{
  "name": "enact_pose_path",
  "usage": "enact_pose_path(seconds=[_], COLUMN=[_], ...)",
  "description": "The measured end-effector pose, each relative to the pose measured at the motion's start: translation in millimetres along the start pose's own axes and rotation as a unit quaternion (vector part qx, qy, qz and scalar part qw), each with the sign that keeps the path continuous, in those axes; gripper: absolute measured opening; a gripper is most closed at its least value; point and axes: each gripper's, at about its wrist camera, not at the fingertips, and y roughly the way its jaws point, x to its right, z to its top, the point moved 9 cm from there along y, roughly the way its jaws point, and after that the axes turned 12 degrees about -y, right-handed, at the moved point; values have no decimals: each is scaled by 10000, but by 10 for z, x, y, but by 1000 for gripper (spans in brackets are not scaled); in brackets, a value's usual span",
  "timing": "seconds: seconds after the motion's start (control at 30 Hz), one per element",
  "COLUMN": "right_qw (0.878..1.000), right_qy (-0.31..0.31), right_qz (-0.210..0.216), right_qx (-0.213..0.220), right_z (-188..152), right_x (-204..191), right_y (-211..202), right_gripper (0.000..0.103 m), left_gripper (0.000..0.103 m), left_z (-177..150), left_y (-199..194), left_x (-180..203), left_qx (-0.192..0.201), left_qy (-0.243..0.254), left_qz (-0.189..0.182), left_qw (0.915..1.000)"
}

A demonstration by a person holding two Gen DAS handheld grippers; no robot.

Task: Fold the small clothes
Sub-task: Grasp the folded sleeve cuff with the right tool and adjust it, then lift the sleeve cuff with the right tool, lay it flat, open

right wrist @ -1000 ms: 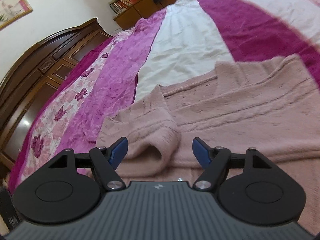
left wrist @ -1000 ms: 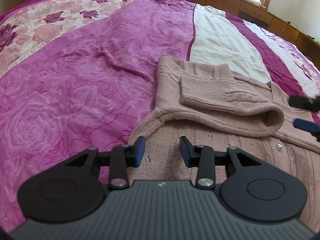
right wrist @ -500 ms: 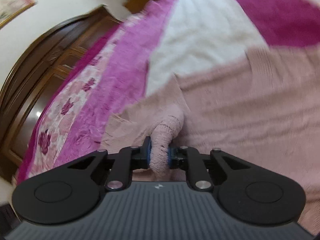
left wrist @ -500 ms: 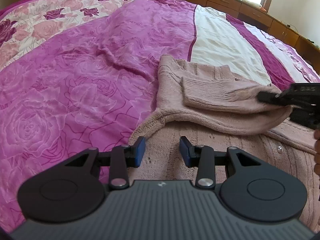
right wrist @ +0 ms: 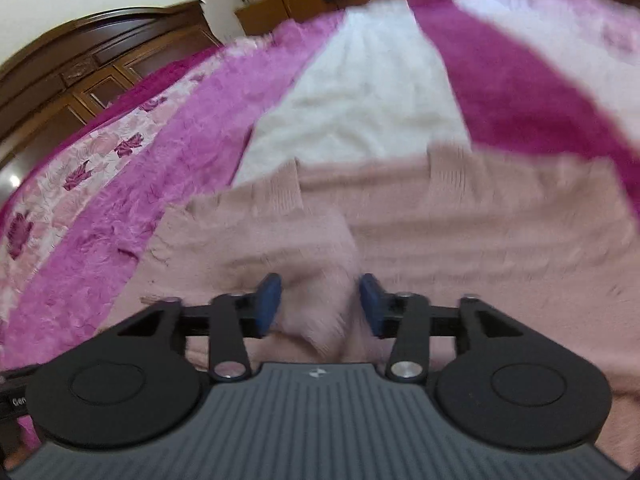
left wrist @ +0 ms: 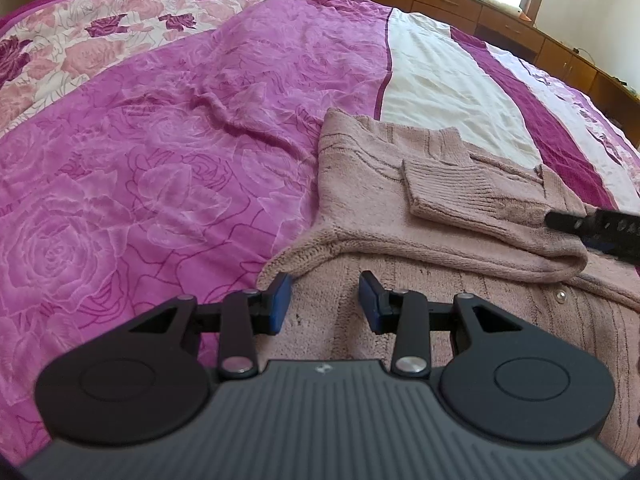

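A pink cardigan is spread at the lower right of the frame on the bedspread, its sleeve folded across. Both the left gripper and right gripper are held open, empty; the bedspread's left is uncluttered.

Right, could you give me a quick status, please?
Both grippers open: left gripper, right gripper. Sleeve folded across pink cardigan. Nothing blocking.
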Motion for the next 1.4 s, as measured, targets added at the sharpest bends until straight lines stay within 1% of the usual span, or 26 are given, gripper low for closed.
enact_pose_path(seconds=[0.07, 0.13, 0.23, 0.37, 0.47, 0.53, 0.6, 0.67, 0.7, 0.73, 0.77, 0.87, 0.97, 1.13, 1.3, 1.4], right_qw=[9993, 9973, 9928, 9866, 9836, 9818, 9810, 9830, 9848, 9863, 9879, 9919, 9945, 9948, 9919, 9898], right_qy=[-335, -665, -1059, -1414, -1569, -1702, -1803, -1750, -1663, -1573, -1481, -1248, -982, -575, -258, -95], right_qz=[61, 267, 547, 800, 822, 732, 584, 416, 388, 389, 378, 244, 84, -234, -640, -897], right_qx=[130, 145, 67, -120, -334, -404, -413, -355, -333, -313, -281, -4, 356, 808, 1064, 1102], right_z=[89, 139, 145, 90, 38, 1, -13, 9, 27, 45, 63, 189, 352, 557, 636, 578], right_x=[-172, -386, -696, -1039, -1212, -1258, -1256, -1199, -1162, -1125, -1070, -906, -702, -256, 263, 577], right_y=[-66, -71, -1, 172, 381, 498, 602, 624, 623, 622, 592, 430, 181, -243, -626, -794], right_gripper=[62, 63, 63, 63, 63, 63, 57, 29, 23, 13, 10, 9, 9, 9, 8, 8], left_gripper=[40, 40, 40, 40, 40, 40, 40, 40, 40, 40, 40, 40, 40, 40, 40, 40], left_z=[3, 5, 3, -11, -16, -18, -18, -20, -23, -26, -29, -35, -38, -41, -34, -32], left_y=[2, 3, 8, 12, 14, 20, 25, 27, 26, 27, 31, 33, 32, 31, 34, 35], left_x=[-3, -5, -4, 2, 3, -2, -8, -12, -16, -20, -23, -26, -26, -23, -21, -20], left_qx=[-1, 0, 1, -5, -5, -10, -18, -21, -19, -18, -19, -12, -17, -22, -25, -23], left_qy=[2, 8, 9, 22, 21, 4, -6, -6, -8, -12, -11, 12, 4, 8, 21, 47], left_qz=[8, 14, 12, -2, -15, -34, -52, -70, -78, -84, -85, -80, -77, -61, -38, -21], left_qw=[10000, 10000, 10000, 10000, 10000, 10000, 10000, 10000, 10000, 10000, 10000, 10000, 10000, 10000, 10000, 10000])
